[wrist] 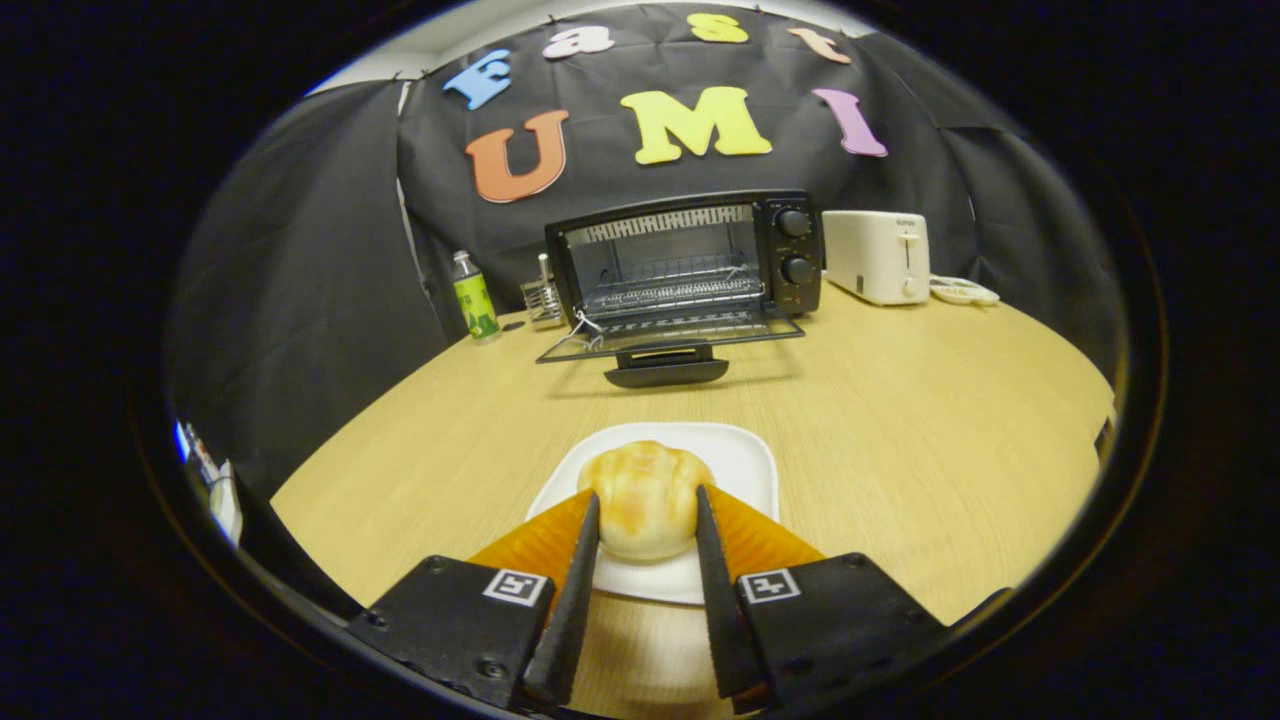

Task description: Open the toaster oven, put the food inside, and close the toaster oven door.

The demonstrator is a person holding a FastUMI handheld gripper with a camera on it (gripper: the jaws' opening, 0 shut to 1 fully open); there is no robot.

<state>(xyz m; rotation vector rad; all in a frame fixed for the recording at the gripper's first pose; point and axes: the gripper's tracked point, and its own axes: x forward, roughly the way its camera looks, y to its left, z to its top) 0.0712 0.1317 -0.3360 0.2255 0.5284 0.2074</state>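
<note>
From my remote seat I saw the gripper point(647, 510) with its two fingers point(583, 560) closed in on a golden bread roll point(645, 497), one finger against each side of it, so it was pinching the roll. The roll sat on a white square plate point(745, 462) that lay on the wooden table point(900, 420), and I could not tell whether the roll was resting on the plate or lifted just clear of it. Well beyond the fingers, at the back of the table, the black toaster oven point(690, 255) stood with its glass door point(672, 340) dropped flat toward me, the door's dark handle point(666, 371) nearest the plate, and a wire rack point(675, 288) showing inside the chamber. Two round knobs point(795, 245) sat one above the other on the oven's right side. Just right of the oven stood a white pop-up toaster point(878, 256), and a green-labelled bottle point(474, 296) stood to the oven's left, near the black cloth wall.
</note>
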